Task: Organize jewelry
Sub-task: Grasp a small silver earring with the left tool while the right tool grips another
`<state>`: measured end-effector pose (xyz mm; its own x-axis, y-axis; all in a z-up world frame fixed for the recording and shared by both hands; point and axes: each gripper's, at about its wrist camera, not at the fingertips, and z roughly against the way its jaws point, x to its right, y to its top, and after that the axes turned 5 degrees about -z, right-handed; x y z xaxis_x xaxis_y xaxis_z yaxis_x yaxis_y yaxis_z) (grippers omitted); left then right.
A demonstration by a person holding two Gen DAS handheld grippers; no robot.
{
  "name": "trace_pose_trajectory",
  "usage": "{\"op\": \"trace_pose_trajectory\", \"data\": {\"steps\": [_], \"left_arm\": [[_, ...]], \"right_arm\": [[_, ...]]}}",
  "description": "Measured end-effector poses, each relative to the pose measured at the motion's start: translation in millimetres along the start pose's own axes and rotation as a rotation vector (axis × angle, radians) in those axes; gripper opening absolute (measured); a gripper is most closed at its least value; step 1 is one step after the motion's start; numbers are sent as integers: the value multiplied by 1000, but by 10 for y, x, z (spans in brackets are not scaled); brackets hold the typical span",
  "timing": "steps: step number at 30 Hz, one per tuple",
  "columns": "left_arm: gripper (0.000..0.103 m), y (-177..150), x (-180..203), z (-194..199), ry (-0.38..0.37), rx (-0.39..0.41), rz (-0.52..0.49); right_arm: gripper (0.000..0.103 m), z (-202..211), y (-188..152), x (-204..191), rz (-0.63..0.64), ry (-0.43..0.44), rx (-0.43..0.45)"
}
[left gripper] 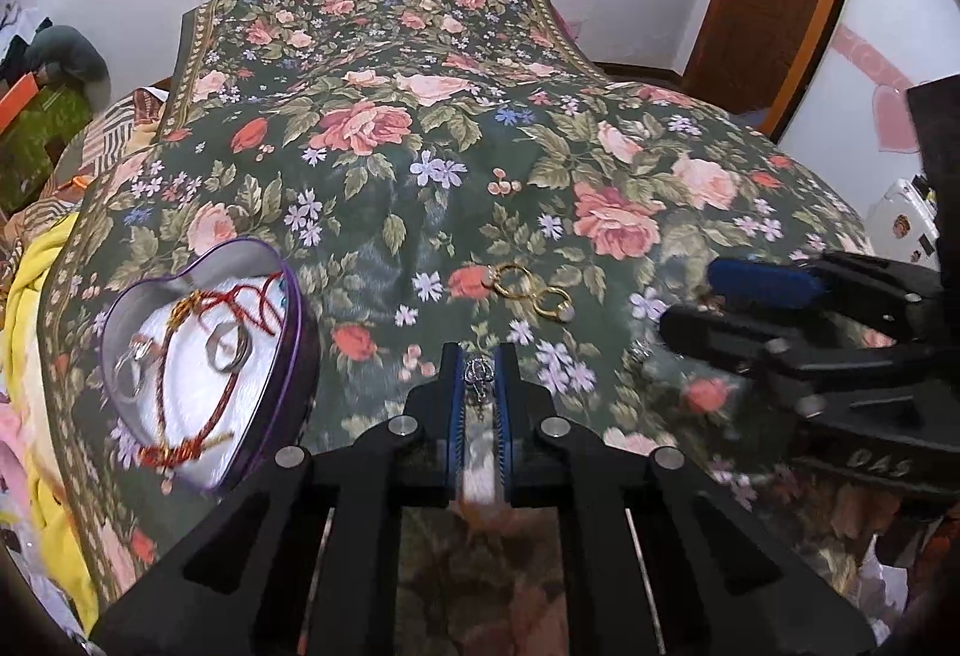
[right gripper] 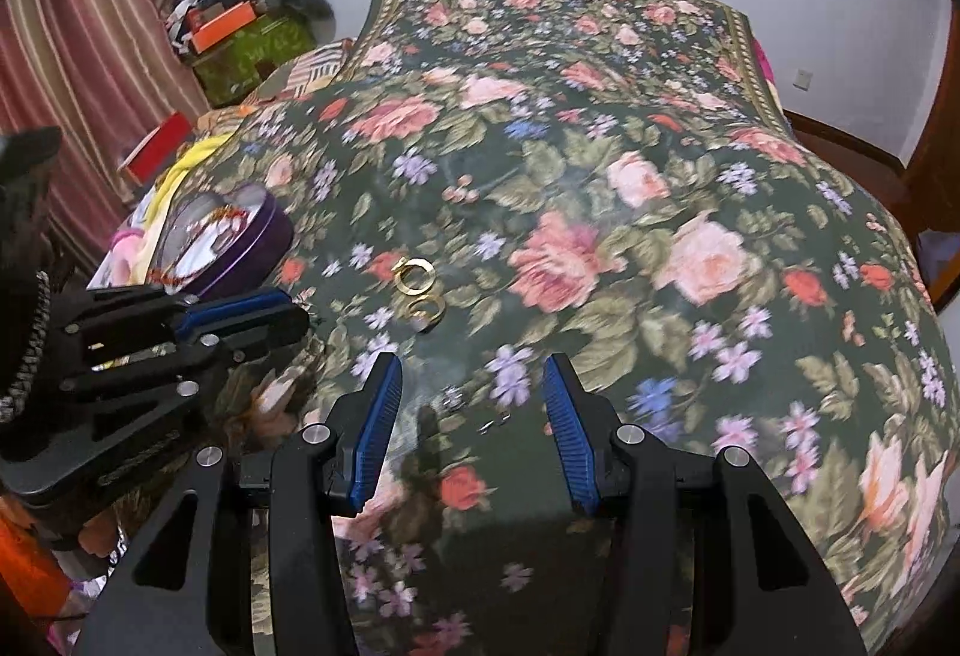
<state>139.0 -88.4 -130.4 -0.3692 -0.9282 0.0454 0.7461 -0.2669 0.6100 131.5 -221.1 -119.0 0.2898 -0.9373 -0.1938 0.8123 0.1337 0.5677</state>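
the left tongs (left gripper: 480, 356) were pinched together on a small silver earring (left gripper: 478, 375), its sparkly end caught between the blue pads, lifted just off the floral bedspread (left gripper: 384, 200) and sitting to the right of the heart-shaped tin (left gripper: 287, 296). that tin was the obvious home: it lay open with white lining, already holding a red cord bracelet (left gripper: 198, 356) and two silver rings (left gripper: 228, 350), so the grip on the earring looked like a carry toward it, not a pick.

the right tongs (right gripper: 474, 380) stood wide apart, empty, low over the bedspread well to the right of the tin, with a tiny silver piece (right gripper: 451, 397) lying between the fingers. likely the matching earring, though blur left that unsure. spread that wide, they seemed set to close on it.

two gold rings (left gripper: 531, 290) lay touching each other on the bedspread, beyond the left tongs and right of the tin, not yet sorted. a small, slippery thing on soft cloth: it could sink into a fold.
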Motion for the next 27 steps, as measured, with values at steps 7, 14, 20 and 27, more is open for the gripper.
{"op": "trace_pose_trajectory", "data": {"steps": [7,14,20,27], "left_arm": [[9,-104,-1,125,-13,2,12],[9,-205,7,98,-33,-15,33],[9,-205,9,72,-44,-17,41],[9,-203,-28,62,-50,-18,57]], "right_arm": [[45,-63,-64,-69,26,-6,-24],[45,-130,-65,-124,63,-31,-38],[26,-224,-56,-131,91,-55,-65],[10,-213,-60,-72,77,-41,-71]]}}
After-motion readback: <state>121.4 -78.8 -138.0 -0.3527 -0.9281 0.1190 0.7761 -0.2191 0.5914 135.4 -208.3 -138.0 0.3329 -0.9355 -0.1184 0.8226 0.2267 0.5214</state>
